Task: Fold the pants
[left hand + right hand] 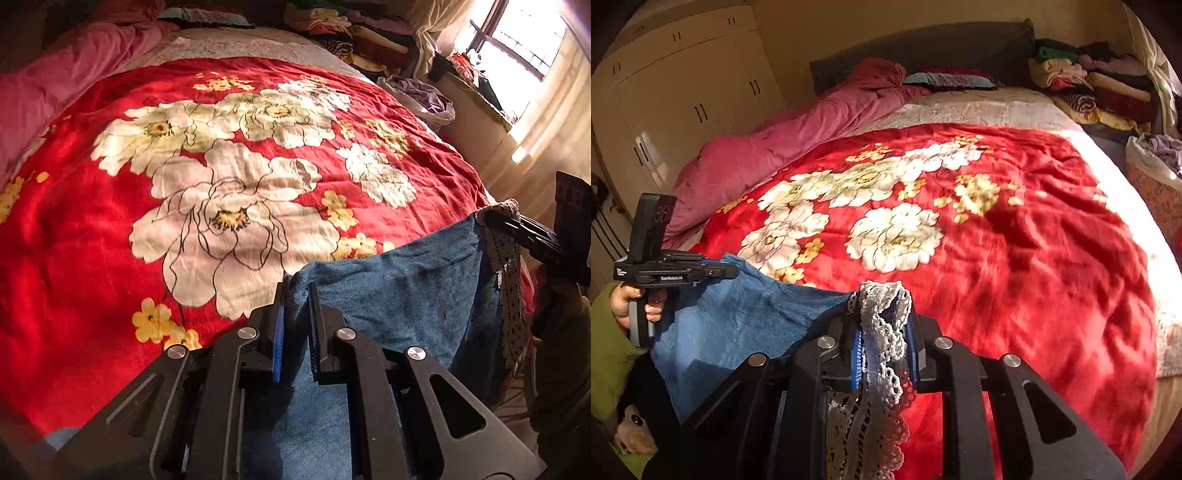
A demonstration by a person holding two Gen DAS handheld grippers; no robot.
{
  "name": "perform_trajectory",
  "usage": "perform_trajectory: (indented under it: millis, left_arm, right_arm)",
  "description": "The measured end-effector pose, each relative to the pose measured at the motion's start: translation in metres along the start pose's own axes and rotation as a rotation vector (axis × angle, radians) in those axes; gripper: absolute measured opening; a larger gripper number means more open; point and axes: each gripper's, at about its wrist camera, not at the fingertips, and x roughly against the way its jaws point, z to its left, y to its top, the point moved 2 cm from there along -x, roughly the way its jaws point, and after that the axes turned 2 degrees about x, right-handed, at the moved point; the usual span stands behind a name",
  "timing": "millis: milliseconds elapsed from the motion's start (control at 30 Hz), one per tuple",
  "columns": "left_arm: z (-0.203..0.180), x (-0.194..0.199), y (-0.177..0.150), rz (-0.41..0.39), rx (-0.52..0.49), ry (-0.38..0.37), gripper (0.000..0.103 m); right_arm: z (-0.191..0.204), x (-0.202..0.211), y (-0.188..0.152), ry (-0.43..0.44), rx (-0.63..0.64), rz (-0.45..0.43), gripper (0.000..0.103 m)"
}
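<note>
Left gripper [295,295] clamped on one corner of blue fleece pants [388,295]; right gripper [882,314] clamped on the lace-trimmed corner. Pants hang stretched between them above near edge of red floral blanket [1015,258]. No fold visible yet; laying out and folding remain. Gripper label unreadable, too small.
</note>
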Motion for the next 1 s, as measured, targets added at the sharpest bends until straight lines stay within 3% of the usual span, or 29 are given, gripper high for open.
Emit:
perform_trajectory:
  millis: [167,333,400,467,500,567,667,800,900,1000]
  left_arm:
    - [-0.010,-0.023,0.030,0.012,-0.032,0.033,0.001]
    - [-0.001,-0.060,0.019,0.054,-0.035,0.066,0.003]
    - [0.004,-0.059,0.013,0.038,-0.034,0.049,0.005]
    - [0.007,-0.045,0.009,0.026,-0.011,0.022,0.012]
    - [0.008,-0.033,0.006,0.012,-0.001,0.006,0.019]
    - [0.008,0.000,-0.004,-0.039,-0.012,0.013,0.021]
    - [0.017,0.050,-0.028,-0.117,0.003,0.076,0.033]
    - [0.038,0.110,-0.071,-0.205,0.082,0.097,0.046]
    - [0.058,0.135,-0.103,-0.220,0.150,0.184,0.055]
    - [0.084,0.147,-0.132,-0.207,0.273,0.188,0.062]
  right_arm:
    - [-0.031,-0.021,0.022,-0.069,-0.005,0.045,0.017]
    - [-0.047,-0.064,0.003,-0.124,0.007,0.163,0.023]
    - [-0.043,-0.067,-0.003,-0.146,0.025,0.156,0.026]
    - [-0.043,-0.054,-0.001,-0.195,0.005,0.132,0.052]
    - [-0.041,-0.041,0.001,-0.217,0.000,0.099,0.055]
    - [-0.029,-0.010,0.002,-0.225,0.008,0.022,0.056]
    - [0.008,0.029,-0.008,-0.173,0.044,-0.056,0.060]
    - [0.061,0.038,-0.047,-0.079,0.110,-0.027,0.060]
    - [0.095,0.023,-0.074,-0.017,0.118,0.034,0.060]
    - [0.116,0.016,-0.089,0.010,0.147,0.059,0.060]
